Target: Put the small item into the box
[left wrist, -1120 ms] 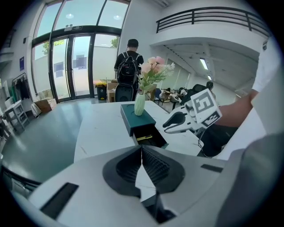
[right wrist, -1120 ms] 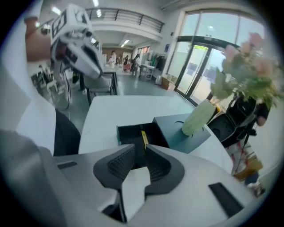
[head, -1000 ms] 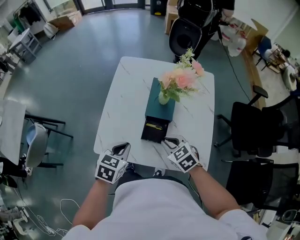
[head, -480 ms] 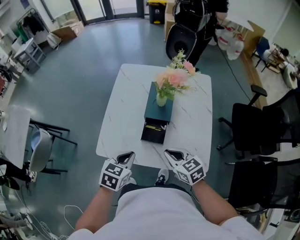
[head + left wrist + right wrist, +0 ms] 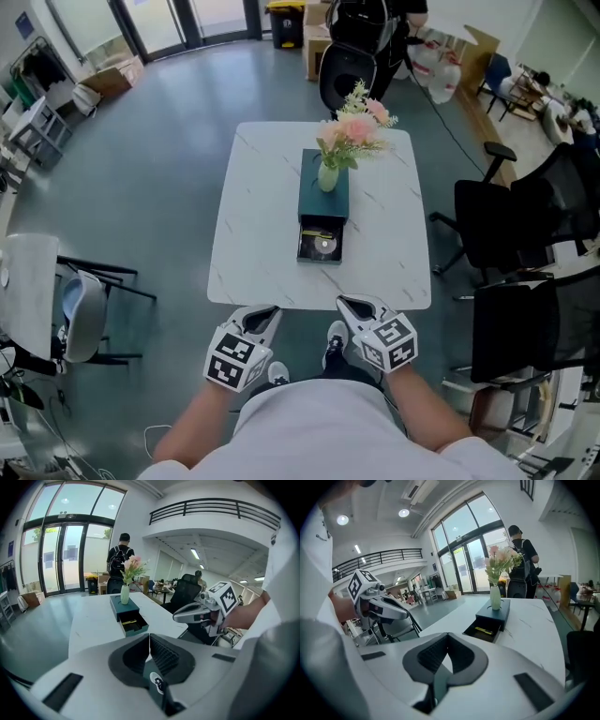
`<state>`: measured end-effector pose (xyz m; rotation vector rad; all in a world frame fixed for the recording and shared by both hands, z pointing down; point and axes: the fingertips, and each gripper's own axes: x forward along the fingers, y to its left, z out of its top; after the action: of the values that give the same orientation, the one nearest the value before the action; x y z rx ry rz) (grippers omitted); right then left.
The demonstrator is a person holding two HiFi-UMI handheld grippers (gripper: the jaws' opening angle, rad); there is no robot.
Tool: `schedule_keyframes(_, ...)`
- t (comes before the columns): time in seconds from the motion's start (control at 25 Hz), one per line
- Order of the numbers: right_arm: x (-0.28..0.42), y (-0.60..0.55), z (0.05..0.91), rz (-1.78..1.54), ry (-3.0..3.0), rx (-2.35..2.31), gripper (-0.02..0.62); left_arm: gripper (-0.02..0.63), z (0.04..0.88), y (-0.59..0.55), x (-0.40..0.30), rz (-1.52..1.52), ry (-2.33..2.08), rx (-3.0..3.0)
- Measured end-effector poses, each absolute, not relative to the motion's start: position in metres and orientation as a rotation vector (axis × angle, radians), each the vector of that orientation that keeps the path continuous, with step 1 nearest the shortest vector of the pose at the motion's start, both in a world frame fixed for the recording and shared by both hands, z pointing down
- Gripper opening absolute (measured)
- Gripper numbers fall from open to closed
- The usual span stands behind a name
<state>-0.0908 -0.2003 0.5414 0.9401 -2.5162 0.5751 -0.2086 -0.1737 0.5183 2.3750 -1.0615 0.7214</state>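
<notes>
Evidently left gripper [image 5: 267, 310], right gripper [image 5: 349, 303] closed, empty; box [image 5: 323, 203] drawer [image 5: 321, 261] open.

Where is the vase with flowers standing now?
In the head view, the vase stands on the dark box at the middle of the table, behind the box's open drawer.

left tongs [image 5: 260, 318] closed, right tongs [image 5: 353, 307] closed, both empty

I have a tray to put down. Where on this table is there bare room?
The table is bare in wide strips left and right of the teal box, out to either edge. A narrower band lies between the open drawer and the near edge. The middle is crowded: box, drawer, vase.
</notes>
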Motion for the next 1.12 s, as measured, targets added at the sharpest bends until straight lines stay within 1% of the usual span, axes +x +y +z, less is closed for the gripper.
schedule_keyframes(0.2, -0.115, -0.149, 0.536, 0.600, -2.488, 1.028, 0.015, 0.017, 0.524, -0.129, -0.243, 0.716, -1.025, 2.387)
schedule_keyframes(0.4, -0.124, -0.100, 0.531, 0.617, -2.458, 1.137, 0.015, 0.017, 0.520, -0.097, -0.256, 0.696, -0.965, 2.450)
schedule_keyframes(0.56, -0.126, -0.070, 0.523, 0.615, -2.451, 1.176, 0.015, 0.017, 0.510, -0.080, -0.252, 0.680, -0.921, 2.499)
schedule_keyframes(0.8, -0.119, -0.061, 0.511, 0.594, -2.470, 1.181, 0.015, 0.017, 0.493, -0.074, -0.242, 0.641, -0.946, 2.533)
schedule_keyframes(1.12, -0.090, -0.053, 0.506, 0.570, -2.492, 1.115, 0.015, 0.017, 0.489, -0.071, -0.213, 0.629, -1.010, 2.508)
